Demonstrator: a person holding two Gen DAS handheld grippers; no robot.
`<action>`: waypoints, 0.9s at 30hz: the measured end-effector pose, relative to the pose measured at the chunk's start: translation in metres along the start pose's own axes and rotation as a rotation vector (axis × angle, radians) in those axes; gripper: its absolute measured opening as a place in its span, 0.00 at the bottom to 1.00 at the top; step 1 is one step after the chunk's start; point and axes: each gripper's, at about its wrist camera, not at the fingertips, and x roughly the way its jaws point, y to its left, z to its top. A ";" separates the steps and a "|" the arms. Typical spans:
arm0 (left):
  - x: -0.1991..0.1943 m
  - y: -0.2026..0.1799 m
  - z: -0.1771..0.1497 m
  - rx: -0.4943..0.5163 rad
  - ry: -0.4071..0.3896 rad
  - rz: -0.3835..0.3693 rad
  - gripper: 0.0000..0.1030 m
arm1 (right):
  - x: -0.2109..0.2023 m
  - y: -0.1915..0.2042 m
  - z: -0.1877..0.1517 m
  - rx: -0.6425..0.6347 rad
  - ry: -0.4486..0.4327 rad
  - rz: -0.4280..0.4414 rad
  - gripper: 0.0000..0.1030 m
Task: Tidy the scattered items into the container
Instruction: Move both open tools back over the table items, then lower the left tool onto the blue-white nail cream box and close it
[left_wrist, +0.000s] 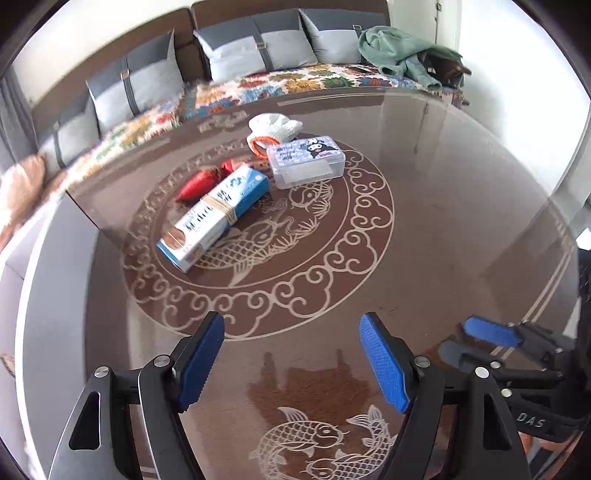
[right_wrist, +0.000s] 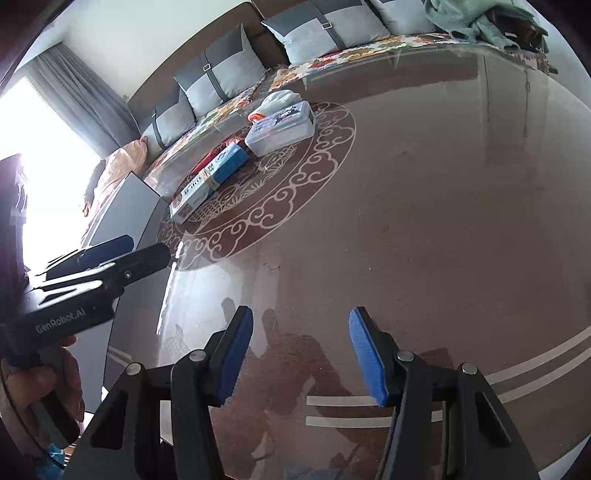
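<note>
Both my tools, left tool (left_wrist: 291, 356) and right tool (right_wrist: 301, 354), hang wide and empty. The carton (left_wrist: 213, 216), red packet (left_wrist: 197, 183), glove (left_wrist: 273, 125) and lidded box (left_wrist: 306, 160) sit clustered mid-counter (left_wrist: 443, 221), well apart from me. The carton could skid on the glass under an off-centre pinch.

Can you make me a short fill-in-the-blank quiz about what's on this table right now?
1. The lid of the clear plastic box is ____.
2. A ____ band wraps the blue and white carton.
3. The white glove has an ____ cuff.
4. Both the left gripper and right gripper hold ____.

Answers: closed; rubber; orange; nothing
</note>
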 end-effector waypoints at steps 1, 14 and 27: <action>0.005 0.007 0.001 -0.006 0.022 -0.014 0.73 | 0.001 0.000 -0.001 -0.001 -0.002 0.002 0.54; 0.046 0.075 0.065 0.124 0.165 -0.114 0.73 | 0.003 -0.003 -0.003 -0.023 -0.038 0.047 0.54; 0.125 0.085 0.127 0.315 0.312 -0.140 0.73 | 0.003 -0.006 -0.002 -0.012 -0.061 0.080 0.54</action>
